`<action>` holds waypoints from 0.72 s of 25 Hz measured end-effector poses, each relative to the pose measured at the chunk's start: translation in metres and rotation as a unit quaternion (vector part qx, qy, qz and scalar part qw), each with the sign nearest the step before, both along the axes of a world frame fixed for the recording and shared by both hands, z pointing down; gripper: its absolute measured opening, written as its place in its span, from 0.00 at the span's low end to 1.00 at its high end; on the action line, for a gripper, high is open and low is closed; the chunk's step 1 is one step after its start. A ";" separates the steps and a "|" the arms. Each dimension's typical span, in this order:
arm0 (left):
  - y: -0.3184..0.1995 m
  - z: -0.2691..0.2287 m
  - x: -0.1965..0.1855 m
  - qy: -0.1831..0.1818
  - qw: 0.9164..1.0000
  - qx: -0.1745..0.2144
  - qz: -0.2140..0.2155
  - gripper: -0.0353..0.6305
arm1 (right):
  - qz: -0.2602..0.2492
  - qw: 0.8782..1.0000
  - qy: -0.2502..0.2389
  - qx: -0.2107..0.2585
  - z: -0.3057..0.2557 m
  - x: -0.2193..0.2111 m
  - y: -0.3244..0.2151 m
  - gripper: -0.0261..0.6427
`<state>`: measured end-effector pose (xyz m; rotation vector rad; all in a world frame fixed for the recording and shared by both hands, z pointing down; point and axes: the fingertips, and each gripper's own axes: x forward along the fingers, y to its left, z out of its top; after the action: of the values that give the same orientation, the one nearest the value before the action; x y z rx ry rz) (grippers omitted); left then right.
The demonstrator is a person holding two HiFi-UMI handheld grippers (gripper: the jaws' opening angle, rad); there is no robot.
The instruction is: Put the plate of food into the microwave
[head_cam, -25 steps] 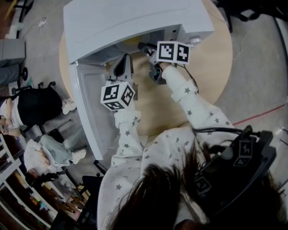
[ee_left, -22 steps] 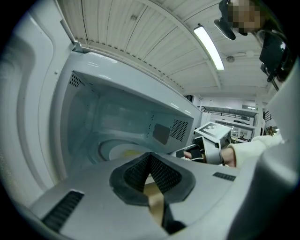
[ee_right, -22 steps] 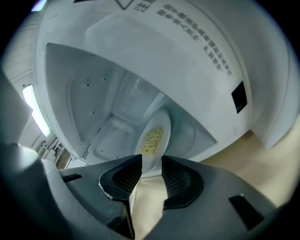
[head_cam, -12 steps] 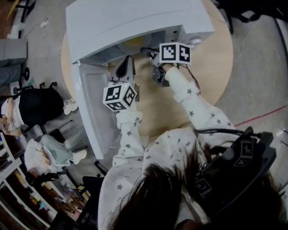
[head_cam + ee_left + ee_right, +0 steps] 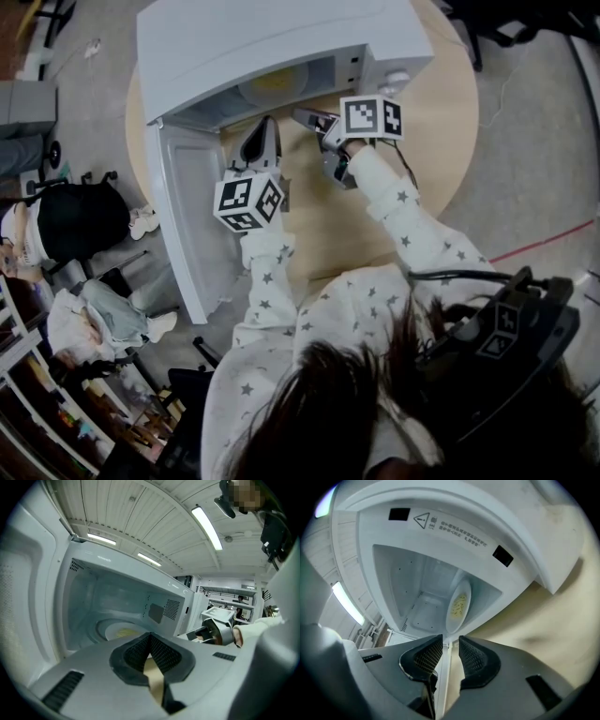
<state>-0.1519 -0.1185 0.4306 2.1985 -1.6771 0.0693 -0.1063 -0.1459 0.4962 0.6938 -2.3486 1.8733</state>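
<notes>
Plate (image 5: 459, 605) of food sits inside the microwave (image 5: 262, 37), door (image 5: 183, 225) open. Left gripper (image 5: 150, 638) is pinched together and right gripper (image 5: 450, 641) slightly apart, both empty, outside the microwave. Gentle moves should avoid bumping the plate.

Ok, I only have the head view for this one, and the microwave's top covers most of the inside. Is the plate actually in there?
Observer: Yes. The right gripper view shows the plate, with yellow food on it, lying on the floor inside the microwave.
Operator: Is the right gripper gripping it?
Observer: No. The right gripper has its jaws apart with nothing between them, and it sits in front of the opening.
Operator: And the left one?
Observer: The left gripper view shows the left gripper with its jaw tips together and nothing held, pointing at the opening from outside.
</notes>
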 end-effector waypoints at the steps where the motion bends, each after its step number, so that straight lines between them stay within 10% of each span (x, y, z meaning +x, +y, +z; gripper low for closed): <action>1: 0.000 0.000 0.000 0.000 1.000 0.001 0.000 0.06 | -0.003 1.000 -0.011 0.001 -0.005 -0.001 0.001 0.21; 18: -0.005 -0.025 0.006 0.010 0.999 0.035 0.009 0.06 | -0.031 0.993 -0.113 0.021 -0.071 0.005 0.004 0.05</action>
<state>-0.1455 -0.1238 0.4060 2.2590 -1.6729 -0.0063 -0.1008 -0.1423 0.4254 0.4245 -2.5155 1.9755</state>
